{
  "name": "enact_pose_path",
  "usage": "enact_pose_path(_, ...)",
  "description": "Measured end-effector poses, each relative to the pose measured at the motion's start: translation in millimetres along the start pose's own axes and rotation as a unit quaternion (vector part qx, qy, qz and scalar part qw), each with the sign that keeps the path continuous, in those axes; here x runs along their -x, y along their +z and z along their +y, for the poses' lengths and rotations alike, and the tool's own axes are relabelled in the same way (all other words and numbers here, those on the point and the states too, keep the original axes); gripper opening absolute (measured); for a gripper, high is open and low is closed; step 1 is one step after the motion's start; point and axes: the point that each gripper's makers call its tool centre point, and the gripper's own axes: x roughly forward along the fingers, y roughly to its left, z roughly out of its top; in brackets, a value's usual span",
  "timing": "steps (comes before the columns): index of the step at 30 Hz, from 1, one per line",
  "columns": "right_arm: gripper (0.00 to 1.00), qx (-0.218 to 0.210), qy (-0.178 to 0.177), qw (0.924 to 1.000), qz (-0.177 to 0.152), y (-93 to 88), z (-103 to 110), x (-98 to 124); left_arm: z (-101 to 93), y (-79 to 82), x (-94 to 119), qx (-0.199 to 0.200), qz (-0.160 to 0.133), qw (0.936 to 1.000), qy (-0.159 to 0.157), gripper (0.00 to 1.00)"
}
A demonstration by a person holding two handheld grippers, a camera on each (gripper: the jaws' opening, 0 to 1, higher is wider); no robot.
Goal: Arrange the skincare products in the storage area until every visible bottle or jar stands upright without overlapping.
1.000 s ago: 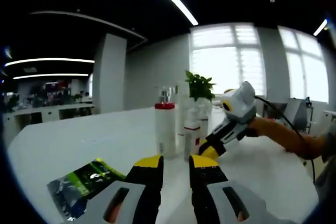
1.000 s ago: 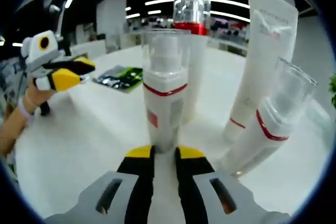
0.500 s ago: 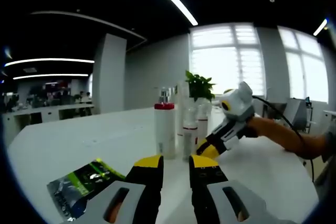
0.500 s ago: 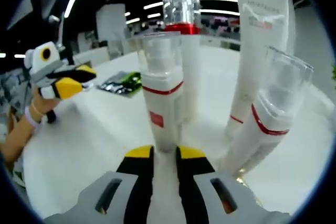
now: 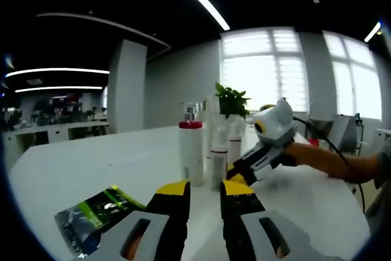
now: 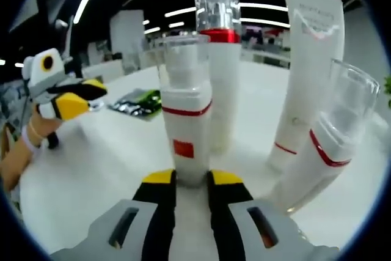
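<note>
On the white table (image 6: 79,181), going left to right in the right gripper view, the left gripper (image 6: 67,99) hangs in the air well apart from the bottles. Its yellow-tipped fingers (image 6: 70,107) lie close together with nothing between them. Near it a green and black sachet (image 6: 137,102) lies flat.

Next comes the short pump bottle (image 6: 183,132), white with a red band and a clear cap. It stands upright with its base between the fingers of the right gripper (image 6: 186,178). They are parted about as wide as the base, but whether they press on it or only flank it I cannot tell. Just behind it stands the tall bottle (image 6: 219,71) with a red collar. Further right are the white tube (image 6: 305,71), upright on its cap, and the angled bottle (image 6: 324,148), which seems to lean, though the lens may add to that.

In the left gripper view the cluster stands mid-table, with the right gripper (image 5: 235,175) at its foot.

The short bottle looks like light, stiff, glossy plastic, so probably slippery and top-heavy under that cap. A hold low on the white body, below the red band, seems safest. The clear cap may pull off, so it is better avoided. The neighbours stand near enough to be knocked.
</note>
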Motion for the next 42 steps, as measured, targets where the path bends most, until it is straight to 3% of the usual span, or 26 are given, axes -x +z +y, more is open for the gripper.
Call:
enact_pose_path(12,0.18,0.017,-0.030,0.9992,0.018,-1.9,-2,5,1.8,0.8,0,0.000,0.000,1.0000,0.001,0.20)
enact_pose_path(16,0.22,0.017,-0.019,0.9996,0.013,0.0,2,4,2.2,1.1,0,0.001,-0.001,1.0000,0.001,0.20)
enact_pose_path(32,0.16,0.003,0.005,0.9995,0.031,-4.5,9,12,2.9,2.3,0,0.002,-0.003,1.0000,0.002,0.20)
enact_pose_path(34,0.20,0.001,0.003,0.9996,0.029,-3.8,9,11,3.0,2.3,0,0.002,-0.003,1.0000,0.001,0.20)
enact_pose_path(37,0.39,0.007,-0.024,0.9997,0.002,3.8,4,6,3.2,1.7,-1,0.002,-0.002,1.0000,0.002,0.20)
enact_pose_path(40,0.42,0.017,-0.047,0.9987,-0.009,8.7,6,-2,2.0,1.2,0,0.002,-0.002,1.0000,0.001,0.20)
enact_pose_path(42,0.38,0.024,-0.066,0.9974,-0.018,12.3,3,-3,1.2,0.8,0,0.002,-0.002,1.0000,0.001,0.20)
